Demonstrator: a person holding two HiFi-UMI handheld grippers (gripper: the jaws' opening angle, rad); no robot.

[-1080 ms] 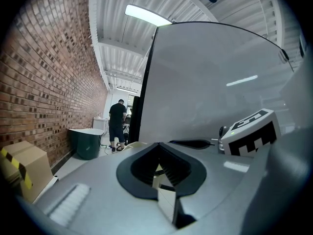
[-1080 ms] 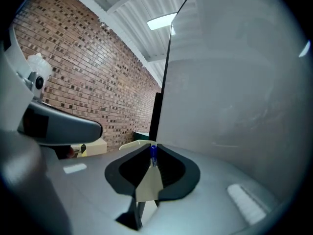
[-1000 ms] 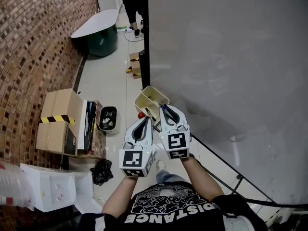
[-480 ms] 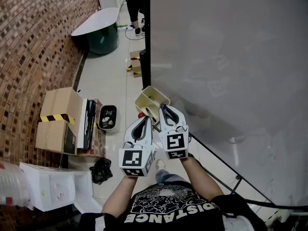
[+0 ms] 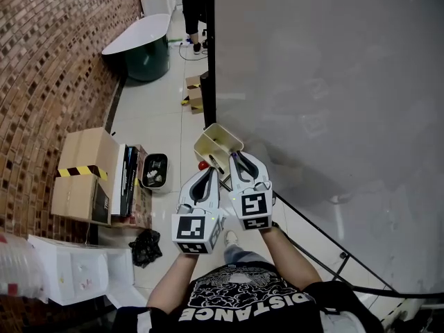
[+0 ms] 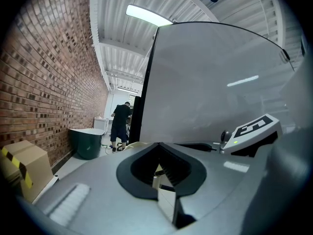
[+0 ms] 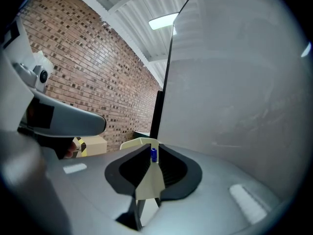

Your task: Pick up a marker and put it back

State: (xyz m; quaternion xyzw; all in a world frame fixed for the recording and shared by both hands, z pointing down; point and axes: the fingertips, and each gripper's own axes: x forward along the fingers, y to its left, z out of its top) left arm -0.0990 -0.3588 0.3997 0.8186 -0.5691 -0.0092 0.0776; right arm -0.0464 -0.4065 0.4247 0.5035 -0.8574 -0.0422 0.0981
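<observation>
The right gripper (image 5: 236,157) clenches a blue marker (image 7: 153,154) at its jaw tips, mid-frame, close to the cream holder (image 5: 220,136). Just left, the left gripper (image 5: 209,175) is closed and empty. A whiteboard (image 5: 333,82) fills the right.

bright ceiling strip light (image 6: 149,16), fisheye bending, dark corners.

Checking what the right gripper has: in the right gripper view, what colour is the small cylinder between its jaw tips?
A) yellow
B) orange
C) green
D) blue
D: the small blue cylinder stands upright between the jaw tips of the right gripper.
</observation>
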